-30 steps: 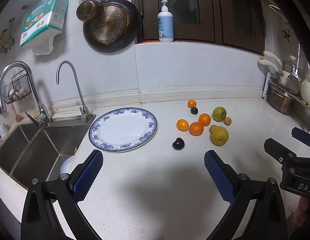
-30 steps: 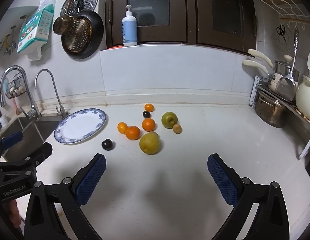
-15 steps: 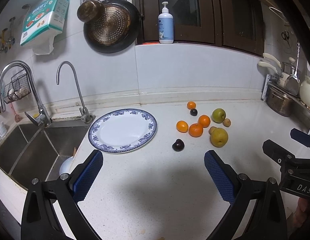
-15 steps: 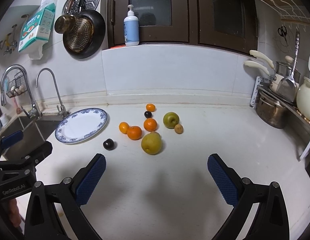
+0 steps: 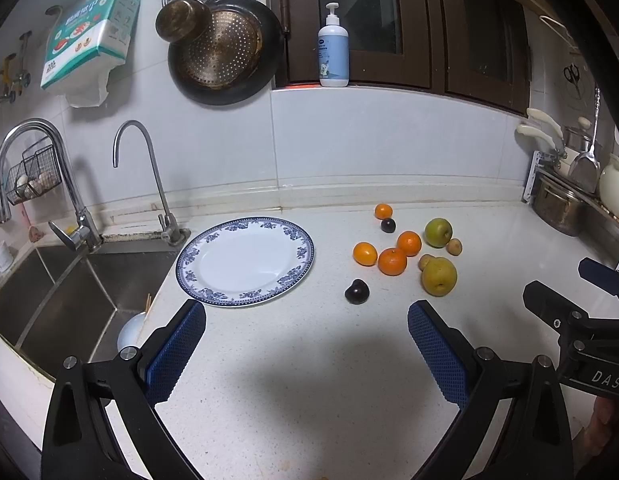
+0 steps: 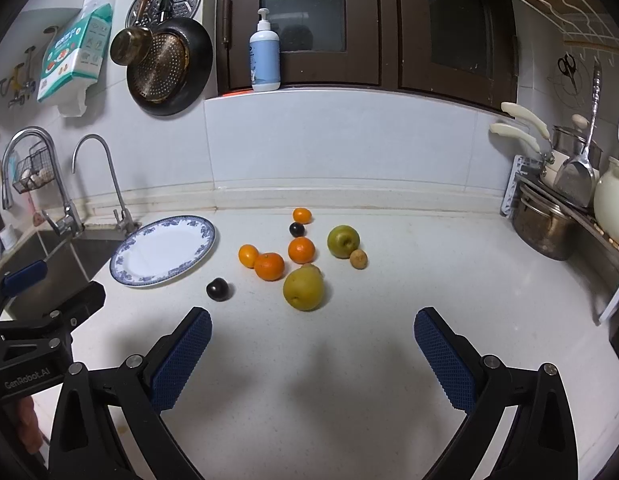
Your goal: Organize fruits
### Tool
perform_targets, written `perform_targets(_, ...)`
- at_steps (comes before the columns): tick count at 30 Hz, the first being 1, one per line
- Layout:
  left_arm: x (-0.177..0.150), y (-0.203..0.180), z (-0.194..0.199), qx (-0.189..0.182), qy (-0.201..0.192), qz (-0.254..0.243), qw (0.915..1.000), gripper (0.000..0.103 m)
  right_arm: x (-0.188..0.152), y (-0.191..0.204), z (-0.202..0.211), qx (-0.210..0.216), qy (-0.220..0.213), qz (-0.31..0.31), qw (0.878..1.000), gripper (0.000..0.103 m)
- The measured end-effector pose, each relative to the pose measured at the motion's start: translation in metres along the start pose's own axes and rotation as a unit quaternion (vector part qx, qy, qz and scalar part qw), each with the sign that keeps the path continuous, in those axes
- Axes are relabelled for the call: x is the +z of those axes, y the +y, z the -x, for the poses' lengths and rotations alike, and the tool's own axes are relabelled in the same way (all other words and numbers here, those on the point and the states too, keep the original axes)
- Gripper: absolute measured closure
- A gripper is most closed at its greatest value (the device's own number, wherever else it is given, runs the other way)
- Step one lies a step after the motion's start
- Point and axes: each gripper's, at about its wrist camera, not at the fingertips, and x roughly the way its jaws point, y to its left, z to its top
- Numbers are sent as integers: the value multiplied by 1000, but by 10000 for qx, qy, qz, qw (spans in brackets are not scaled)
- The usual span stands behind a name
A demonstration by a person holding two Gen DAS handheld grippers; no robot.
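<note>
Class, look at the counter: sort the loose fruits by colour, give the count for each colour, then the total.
Orange fruits: 4
Dark purple fruits: 2
Green fruit: 1
Yellow pear-like fruit: 1
Small brown fruits: 2, one half hidden behind the yellow one
Total: 10

oranges: 4 (image 6: pixel 269 266) (image 6: pixel 301 250) (image 6: pixel 248 255) (image 6: pixel 302 215)
dark plums: 2 (image 6: pixel 217 289) (image 6: pixel 296 229)
green apple: 1 (image 6: pixel 343 241)
yellow pear: 1 (image 6: pixel 303 289)
small brown fruit: 2, maybe; one (image 6: pixel 358 259) clear, other (image 5: pixel 425 261) half hidden behind pear
plate: 1 (image 6: pixel 127 276)
taps: 2 (image 6: pixel 105 168) (image 6: pixel 49 168)
</note>
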Motion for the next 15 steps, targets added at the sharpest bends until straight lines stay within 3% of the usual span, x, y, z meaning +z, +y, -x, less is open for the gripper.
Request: perform_targets(15, 1, 3, -9, -30, 63, 3, 10000, 0, 2, 2, -10, 36, 107, 8, 9999, 1)
